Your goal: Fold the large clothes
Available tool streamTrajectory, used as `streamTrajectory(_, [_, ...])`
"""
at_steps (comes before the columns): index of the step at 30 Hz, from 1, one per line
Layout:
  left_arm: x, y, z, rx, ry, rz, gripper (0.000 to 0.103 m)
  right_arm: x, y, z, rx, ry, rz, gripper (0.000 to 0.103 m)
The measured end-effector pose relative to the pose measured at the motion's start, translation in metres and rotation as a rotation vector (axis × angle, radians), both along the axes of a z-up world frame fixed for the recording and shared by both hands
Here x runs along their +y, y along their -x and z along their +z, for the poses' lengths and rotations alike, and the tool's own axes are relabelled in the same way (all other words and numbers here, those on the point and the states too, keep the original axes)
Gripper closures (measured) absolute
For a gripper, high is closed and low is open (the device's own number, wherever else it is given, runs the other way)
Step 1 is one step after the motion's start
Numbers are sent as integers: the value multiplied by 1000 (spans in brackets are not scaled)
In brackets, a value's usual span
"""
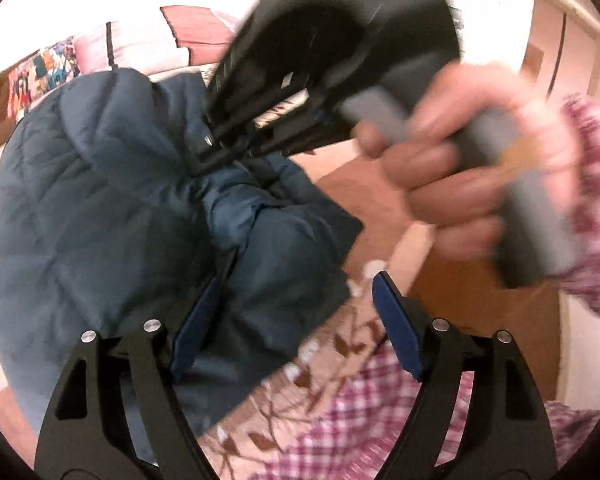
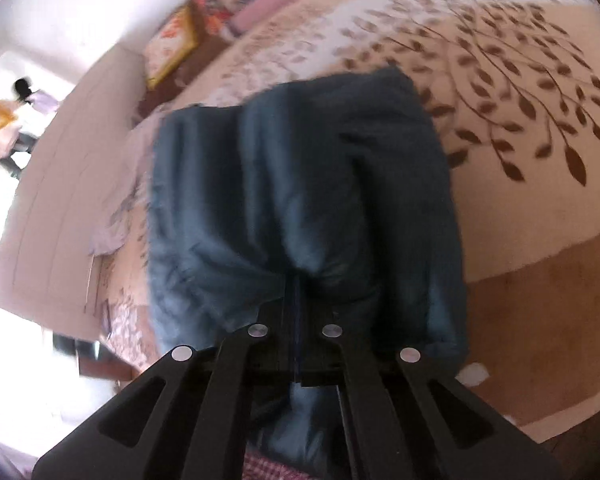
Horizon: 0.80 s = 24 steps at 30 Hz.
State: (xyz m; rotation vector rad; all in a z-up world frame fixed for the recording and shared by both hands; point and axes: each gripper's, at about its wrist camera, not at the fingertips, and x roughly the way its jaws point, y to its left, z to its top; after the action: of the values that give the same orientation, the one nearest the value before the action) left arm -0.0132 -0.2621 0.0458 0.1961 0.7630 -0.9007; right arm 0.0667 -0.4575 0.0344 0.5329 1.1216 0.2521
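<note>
While we look along the left gripper [image 1: 296,320], we see its two blue pads [image 1: 396,332] standing wide apart with nothing pressed between them. A fold of the dark blue padded jacket [image 1: 100,208] lies between the fingers, against the pad at seven o'clock, but it is not clamped. Most of the jacket spreads from the centre out to nine o'clock, over a leaf-patterned bedspread [image 1: 340,344]. At one o'clock the right gripper [image 1: 216,152] reaches in, blurred, its tips together at the jacket's bunched fabric near the centre. The person's hand [image 1: 460,172] wraps its grey handle at three o'clock, with a pink checked sleeve [image 1: 596,184] behind it.

Through the right wrist camera, we see the right gripper [image 2: 298,320] closed flat on a fold of the jacket [image 2: 300,184]; the cloth is pinched at the fingertips just below centre. From there the jacket fills the middle of the view up to twelve o'clock and passes under the fingers toward six o'clock. The bedspread [image 2: 500,92] runs from twelve round to three o'clock.

We can read no brand, label or writing in either view; both are blurred.
</note>
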Motion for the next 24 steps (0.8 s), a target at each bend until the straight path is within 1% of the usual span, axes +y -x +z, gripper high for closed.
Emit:
streamTrajectory(2, [10, 5, 6, 18, 23, -5, 26, -6, 0, -9, 3, 83, -35, 103])
streamTrajectory(4, [24, 8, 13, 18, 39, 15, 26, -20, 2, -28, 33, 109, -79, 103])
streamTrajectory(5, [33, 8, 17, 19, 52, 34, 26, -28, 3, -37, 55, 104, -104, 103])
streamTrajectory(6, [43, 7, 22, 20, 66, 60, 26, -39, 4, -49, 78, 45, -127, 103])
streamTrajectory(8, [61, 5, 28, 18, 89, 115, 26, -48, 6, -58, 84, -20, -155, 103])
streamTrajectory(9, [69, 4, 31, 15, 103, 150, 26, -49, 9, -58, 76, -23, -157, 103])
streamTrajectory(10, [79, 1, 35, 15, 125, 189, 26, -45, 11, -56, 65, 1, -146, 103])
streamTrajectory(11, [83, 0, 35, 16, 131, 209, 26, -41, 12, -53, 56, 33, -138, 103])
streamTrajectory(12, [86, -5, 33, 21, 123, 235, 26, -35, 12, -51, 48, 76, -129, 103])
streamTrajectory(14, [86, -16, 23, 50, 94, 272, 26, -28, 11, -50, 39, 124, -122, 103])
streamTrajectory(16, [87, -19, 13, 53, 68, 282, 26, -21, 10, -53, 21, 158, -120, 103])
streamTrajectory(17, [80, -16, 6, 20, 20, 274, 26, -19, 14, -53, 10, 172, -114, 103])
streamTrajectory(19, [71, -16, 1, -33, -50, 270, 26, -17, 12, -57, 2, 196, -113, 103])
streamTrajectory(20, [70, -15, 1, -45, -67, 277, 26, -17, 14, -54, 3, 198, -118, 103])
streamTrajectory(21, [68, -15, 1, -49, -74, 283, 26, -19, 17, -48, -1, 194, -128, 103])
streamTrajectory(22, [69, -17, 2, -41, -63, 288, 26, -21, 20, -42, -10, 192, -135, 103])
streamTrajectory(24, [73, -18, 4, -23, -37, 300, 26, -23, 34, -20, -78, 197, -149, 103])
